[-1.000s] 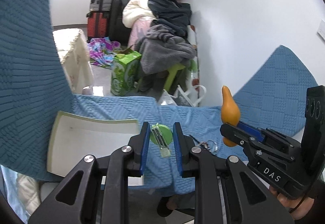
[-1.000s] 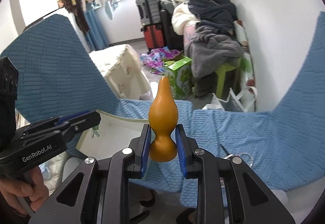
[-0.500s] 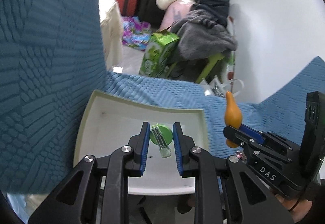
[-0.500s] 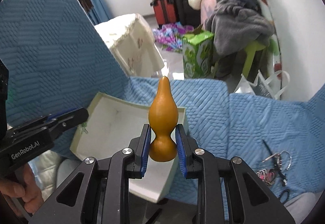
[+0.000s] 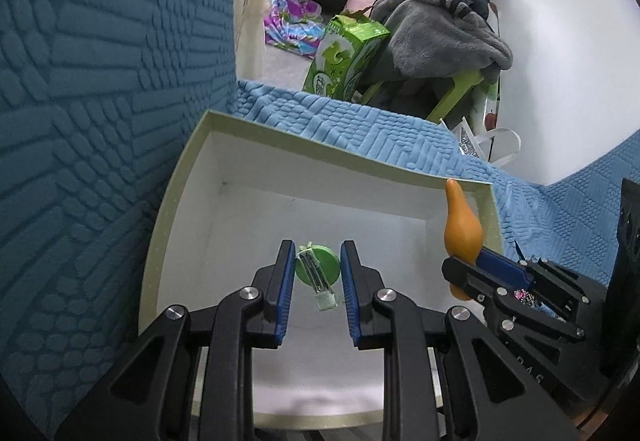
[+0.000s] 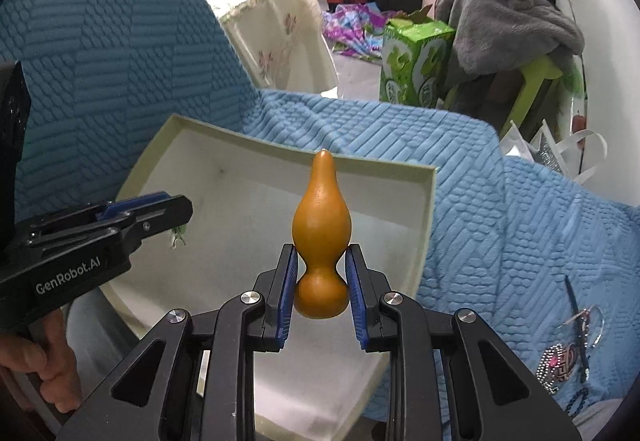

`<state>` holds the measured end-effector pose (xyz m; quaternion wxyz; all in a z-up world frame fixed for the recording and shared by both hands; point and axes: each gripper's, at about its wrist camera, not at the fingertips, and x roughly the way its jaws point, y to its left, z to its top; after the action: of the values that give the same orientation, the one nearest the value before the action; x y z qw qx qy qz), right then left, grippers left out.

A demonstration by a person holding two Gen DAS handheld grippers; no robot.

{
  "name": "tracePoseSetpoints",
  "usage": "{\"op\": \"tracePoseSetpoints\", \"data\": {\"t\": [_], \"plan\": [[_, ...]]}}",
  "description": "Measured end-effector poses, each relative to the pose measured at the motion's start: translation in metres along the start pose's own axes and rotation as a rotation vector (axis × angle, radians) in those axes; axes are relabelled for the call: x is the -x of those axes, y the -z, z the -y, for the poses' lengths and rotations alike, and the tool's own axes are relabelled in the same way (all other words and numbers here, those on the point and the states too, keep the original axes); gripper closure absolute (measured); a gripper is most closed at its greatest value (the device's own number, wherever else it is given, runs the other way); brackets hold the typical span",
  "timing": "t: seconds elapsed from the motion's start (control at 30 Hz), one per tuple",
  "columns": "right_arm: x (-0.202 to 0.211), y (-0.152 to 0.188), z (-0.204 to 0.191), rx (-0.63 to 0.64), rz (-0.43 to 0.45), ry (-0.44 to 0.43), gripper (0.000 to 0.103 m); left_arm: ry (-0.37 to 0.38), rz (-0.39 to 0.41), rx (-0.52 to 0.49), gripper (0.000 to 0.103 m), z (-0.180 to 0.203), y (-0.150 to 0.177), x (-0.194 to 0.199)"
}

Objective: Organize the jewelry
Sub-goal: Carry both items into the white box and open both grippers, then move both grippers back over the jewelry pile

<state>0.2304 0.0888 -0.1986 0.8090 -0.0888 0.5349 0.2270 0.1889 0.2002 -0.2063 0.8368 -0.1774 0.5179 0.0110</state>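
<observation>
Green round clip (image 5: 316, 268) sits clamped in our left tongs (image 5: 316, 281) above the shallow white cardboard box (image 5: 320, 149). Our right tongs (image 6: 320, 281) pinch the waist of an orange gourd-shaped pendant (image 6: 321, 221) over the box's right side, on blue quilted fabric (image 6: 500, 201).

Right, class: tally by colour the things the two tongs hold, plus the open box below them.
Green: 1, clip in left tongs
Orange: 1, gourd in right tongs
White: 1, box
Total: 3
</observation>
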Motion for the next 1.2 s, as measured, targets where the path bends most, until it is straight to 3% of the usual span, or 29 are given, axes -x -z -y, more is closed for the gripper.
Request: {"op": "tracePoseSetpoints", "data": {"t": [0.4, 0.5, 0.57, 0.7, 0.83, 1.2], "plan": [[-0.001, 0.0, 0.002, -0.006, -0.023, -0.001, 0.078, -0.006, 0.006, 0.008, 0.079, -0.002, 0.001, 0.005], [0.009, -0.001, 0.002, -0.008, -0.01, -0.008, 0.075, -0.005, 0.011, 0.01, 0.073, 0.001, 0.001, 0.011], [0.019, -0.001, 0.004, -0.008, 0.008, -0.009, 0.07, -0.009, 0.032, 0.006, 0.065, 0.004, 0.001, 0.02], [0.039, 0.0, 0.007, -0.015, 0.043, -0.006, 0.07, -0.011, 0.068, -0.005, 0.06, 0.013, 0.0, 0.039], [0.066, 0.0, 0.011, -0.016, 0.087, -0.003, 0.07, -0.008, 0.115, -0.012, 0.047, 0.025, 0.0, 0.061], [0.144, 0.002, 0.017, 0.011, 0.214, -0.012, 0.07, 0.003, 0.225, -0.037, 0.045, 0.064, 0.006, 0.125]]}}
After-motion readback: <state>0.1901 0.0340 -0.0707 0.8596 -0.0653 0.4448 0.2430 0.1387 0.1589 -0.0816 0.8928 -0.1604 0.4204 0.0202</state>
